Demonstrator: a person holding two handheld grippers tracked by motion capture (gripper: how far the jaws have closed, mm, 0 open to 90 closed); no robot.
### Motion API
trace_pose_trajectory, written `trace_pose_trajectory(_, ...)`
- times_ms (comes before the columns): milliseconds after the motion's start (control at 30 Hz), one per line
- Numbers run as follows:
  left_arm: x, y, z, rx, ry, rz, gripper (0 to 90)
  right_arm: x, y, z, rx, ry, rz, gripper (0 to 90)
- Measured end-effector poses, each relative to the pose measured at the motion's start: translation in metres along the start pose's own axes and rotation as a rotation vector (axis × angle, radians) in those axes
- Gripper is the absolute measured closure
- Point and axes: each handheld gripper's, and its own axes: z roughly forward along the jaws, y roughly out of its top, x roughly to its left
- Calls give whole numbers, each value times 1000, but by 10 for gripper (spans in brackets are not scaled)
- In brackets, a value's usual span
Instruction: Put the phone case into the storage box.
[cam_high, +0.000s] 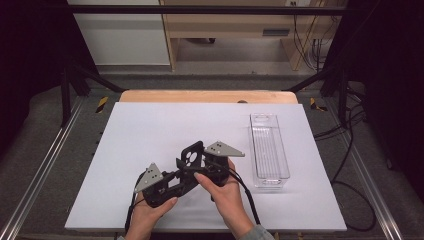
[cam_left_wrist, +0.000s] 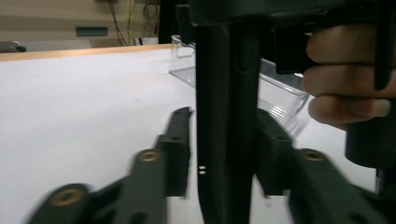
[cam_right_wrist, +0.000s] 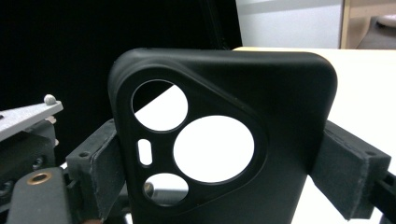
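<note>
Black phone case upright above the white table, clamped across its width by right gripper; left gripper astride its edge, jaws slightly apart, contact uncertain. Clear tray well to the right. Advisable: close left squarely before easing right's hold.

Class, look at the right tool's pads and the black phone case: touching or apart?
Touching. The right gripper view shows the right tool with both pads pressed flat against the side edges of the black phone case, no gap showing.
</note>
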Motion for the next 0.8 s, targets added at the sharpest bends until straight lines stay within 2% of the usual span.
trace_pose_trajectory(67, 1, 2, -1, -8, 16, 16, 436, -1, 5, 0, 3, 10, 22, 140)
trace_pose_trajectory(167, 1, 4, -4, -25, 27, 12, 312, -1, 13, -2, -1, 8, 33, 140)
trace_pose_trajectory(300, 2, 7, -8, -22, 52, 9, 182, -3, 27, -5, -7, -24, 6, 141)
trace_pose_trajectory(400, 6, 9, -13, -26, 73, -9, 135, -7, 37, -7, -9, -64, -26, 140)
trace_pose_trajectory(500, 13, 10, -23, -11, 104, 4, 101, -13, 46, -10, -24, -120, -54, 140)
trace_pose_trajectory(567, 18, 8, -34, 3, 126, 18, 94, -19, 53, -14, -36, -162, -78, 140)
trace_pose_trajectory(667, 27, 4, -52, 12, 163, 19, 79, -30, 63, -20, -44, -216, -86, 140)
trace_pose_trajectory(800, 35, 1, -78, -11, 210, 8, 77, -46, 77, -27, -38, -276, -94, 140)
